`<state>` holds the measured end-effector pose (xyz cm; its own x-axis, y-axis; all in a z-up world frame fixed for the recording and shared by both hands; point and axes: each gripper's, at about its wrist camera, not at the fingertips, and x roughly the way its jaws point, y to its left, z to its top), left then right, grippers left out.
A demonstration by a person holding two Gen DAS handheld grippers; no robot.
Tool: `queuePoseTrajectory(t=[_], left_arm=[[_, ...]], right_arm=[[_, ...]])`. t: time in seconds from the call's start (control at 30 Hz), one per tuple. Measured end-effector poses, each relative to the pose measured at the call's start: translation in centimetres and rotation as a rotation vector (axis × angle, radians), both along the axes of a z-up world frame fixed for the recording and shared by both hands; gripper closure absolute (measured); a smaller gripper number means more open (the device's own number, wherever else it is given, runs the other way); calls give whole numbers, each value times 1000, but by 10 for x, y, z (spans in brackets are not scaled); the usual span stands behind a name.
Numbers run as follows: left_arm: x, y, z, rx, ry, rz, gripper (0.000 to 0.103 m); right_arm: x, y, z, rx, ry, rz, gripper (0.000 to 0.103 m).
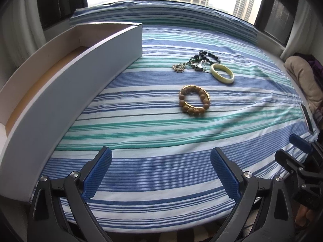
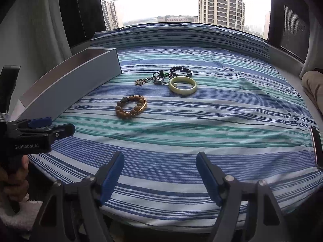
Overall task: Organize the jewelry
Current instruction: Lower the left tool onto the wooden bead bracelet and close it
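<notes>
Left wrist: left hand-held gripper (image 1: 161, 173) spread wide over striped bedsheet (image 1: 161, 141), nothing between pads. Wooden bead bracelet (image 1: 194, 101) mid-bed; pale bangle (image 1: 222, 73) and dark bead string (image 1: 208, 57) beyond it. Open box (image 1: 80, 76) left.

Right wrist: right hand-held gripper (image 2: 159, 174) also spread, empty. Same bracelet (image 2: 131, 106) ahead-left, bangle (image 2: 183, 85) behind.

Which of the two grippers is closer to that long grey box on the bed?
The left. The left gripper hangs open right beside the grey box, which runs along its left. The right gripper, also open, sits farther over, with the left gripper between it and the box.
</notes>
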<state>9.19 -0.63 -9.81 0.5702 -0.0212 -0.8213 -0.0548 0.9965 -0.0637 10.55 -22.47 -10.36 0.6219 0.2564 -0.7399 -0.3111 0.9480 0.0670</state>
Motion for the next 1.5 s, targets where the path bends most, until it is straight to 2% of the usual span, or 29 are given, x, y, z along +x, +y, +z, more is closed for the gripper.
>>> queuePoseTrajectory(t=[0.37,0.43,0.6,0.8,0.87,0.93,1.0,1.07,1.13,1.4,1.47,1.5], left_arm=[[3,4,-4,5,8,-14,4],[5,8,-6,-33,15,-26,4],[20,23,-5,-188,27,-41,4],[53,8,-1,-199,-4,-146,8],[69,-2,-5,-196,1,-187,19],[88,-12,-14,-191,19,-215,26],[107,-21,-25,-174,48,-226,40],[123,-27,-37,-147,83,-233,61],[135,-32,-46,-133,110,-235,70],[153,-36,-54,-102,130,-226,73],[154,-36,-54,-83,127,-224,88],[153,-35,-54,-93,129,-227,88]], right_arm=[[2,13,-6,-15,25,28,28],[2,13,-7,-13,30,29,28],[1,11,-9,1,36,27,28],[5,4,-16,25,57,16,28],[6,2,-17,32,63,13,28],[7,0,-19,37,68,10,28],[8,-2,-21,41,72,10,28],[9,-3,-23,43,78,9,28],[11,-6,-25,45,83,7,28],[22,-12,-35,57,112,9,28],[24,-11,-37,58,118,12,28],[25,-11,-38,60,120,13,28]])
